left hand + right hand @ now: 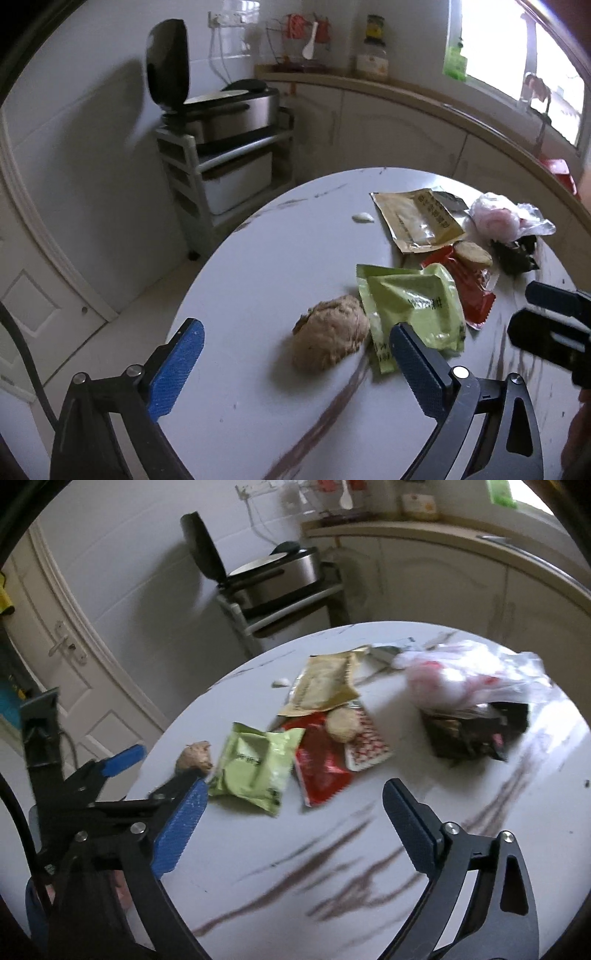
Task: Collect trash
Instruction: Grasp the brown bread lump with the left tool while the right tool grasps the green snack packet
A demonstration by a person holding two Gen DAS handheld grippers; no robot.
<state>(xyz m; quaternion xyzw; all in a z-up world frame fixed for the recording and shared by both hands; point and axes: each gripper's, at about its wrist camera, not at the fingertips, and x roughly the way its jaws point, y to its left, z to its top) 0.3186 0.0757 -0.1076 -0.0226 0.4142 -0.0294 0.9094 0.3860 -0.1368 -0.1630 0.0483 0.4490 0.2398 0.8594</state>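
Both tools, left (295,360) and right (291,819), gape empty over worktop (258,258); we should straddle brown lump (330,338) squarely; green wrapper (413,310) touches it.

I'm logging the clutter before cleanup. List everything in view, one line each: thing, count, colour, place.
Round marbled table: one, white, centre.
Crumpled brown lump: one, tan, nearest the left claw.
Green foil snack packet: one, lime, right of the lump.
Red plastic wrapper: one, red, beside the green packet.
Round biscuit: one, beige, on the red wrapper.
Tan foil pouch: one, far side.
Clear plastic bag: one, pinkish-white, far right.
Dark crumpled wrapper: one, black, below the bag.
Left claw: blue pads, open.
Right claw: blue pads, open.
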